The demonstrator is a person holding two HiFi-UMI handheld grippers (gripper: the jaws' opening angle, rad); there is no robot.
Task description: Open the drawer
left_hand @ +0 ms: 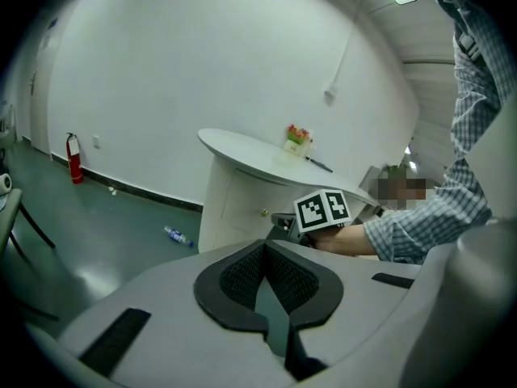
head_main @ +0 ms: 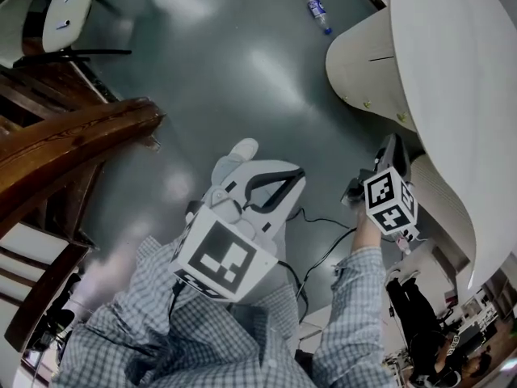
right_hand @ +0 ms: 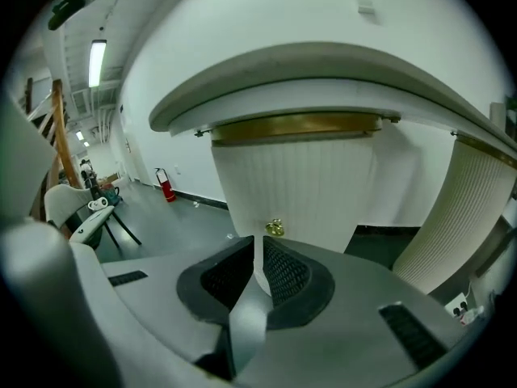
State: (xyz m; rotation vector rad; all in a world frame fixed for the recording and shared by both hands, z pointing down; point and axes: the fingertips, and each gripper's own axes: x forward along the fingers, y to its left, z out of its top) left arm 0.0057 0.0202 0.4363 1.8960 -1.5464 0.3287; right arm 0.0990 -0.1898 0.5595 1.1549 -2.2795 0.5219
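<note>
Grey floor (head_main: 242, 71), white curved table (right_hand: 323, 79). The drawer (right_hand: 295, 176) is likely its ribbed front. The knob (right_hand: 275, 228) lies straight ahead of the nearer right gripper (right_hand: 259, 247), jaws pressed together, empty. The left gripper (left_hand: 265, 249) hangs well back from the knob, jaws likewise together.

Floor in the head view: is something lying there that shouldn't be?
Yes. A plastic water bottle lies on its side on the bare floor, apart from the white curved counter. It looks dropped rather than put away.
</note>
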